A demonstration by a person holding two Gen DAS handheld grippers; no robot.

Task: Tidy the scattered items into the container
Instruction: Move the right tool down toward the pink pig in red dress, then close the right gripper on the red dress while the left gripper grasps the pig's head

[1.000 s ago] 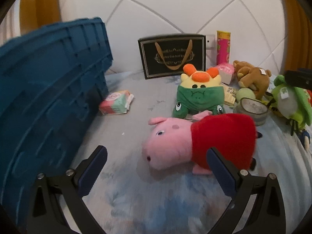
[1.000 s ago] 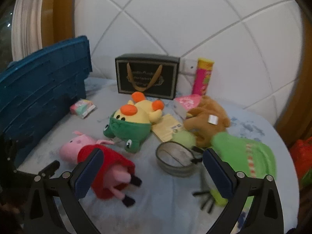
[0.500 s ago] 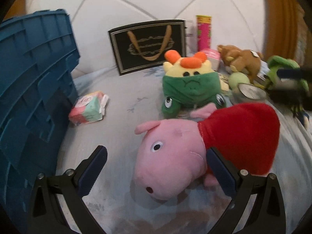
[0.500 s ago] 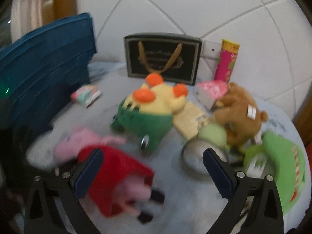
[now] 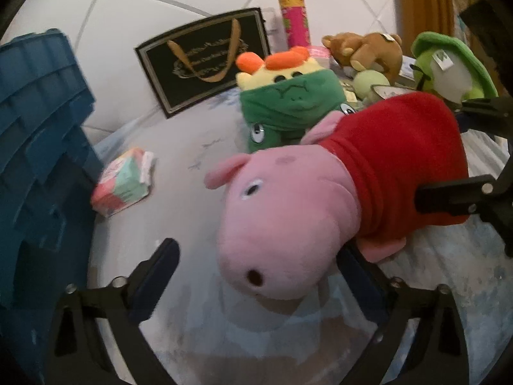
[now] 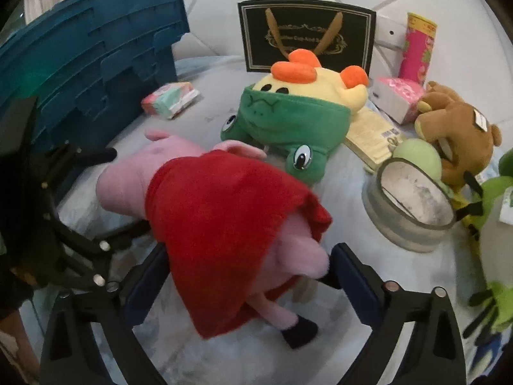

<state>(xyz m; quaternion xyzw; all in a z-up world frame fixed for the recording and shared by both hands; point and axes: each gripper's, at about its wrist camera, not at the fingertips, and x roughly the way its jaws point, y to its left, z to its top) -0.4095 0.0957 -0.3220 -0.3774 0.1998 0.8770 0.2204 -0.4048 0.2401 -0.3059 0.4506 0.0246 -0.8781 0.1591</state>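
Observation:
A pink pig plush in a red dress (image 5: 307, 205) lies on the pale cloth. My left gripper (image 5: 256, 276) is open around its snout end, the head between the fingers. My right gripper (image 6: 247, 272) is open around its dress and legs (image 6: 231, 231) from the other end. The blue crate (image 5: 35, 147) stands at the left, also in the right wrist view (image 6: 96, 57). The right gripper's fingers (image 5: 455, 192) show at the right of the left wrist view, beside the dress.
A green-and-yellow plush (image 6: 295, 112), a tissue pack (image 6: 170, 99), a black gift bag (image 6: 304, 35), a pink tube (image 6: 416, 48), a brown bear (image 6: 458, 128), a round tin (image 6: 413, 205) and a green plush (image 5: 449, 64) lie around.
Both grippers have moved in on the pig plush from opposite ends; it now sits between the fingers of each. Both stay open.

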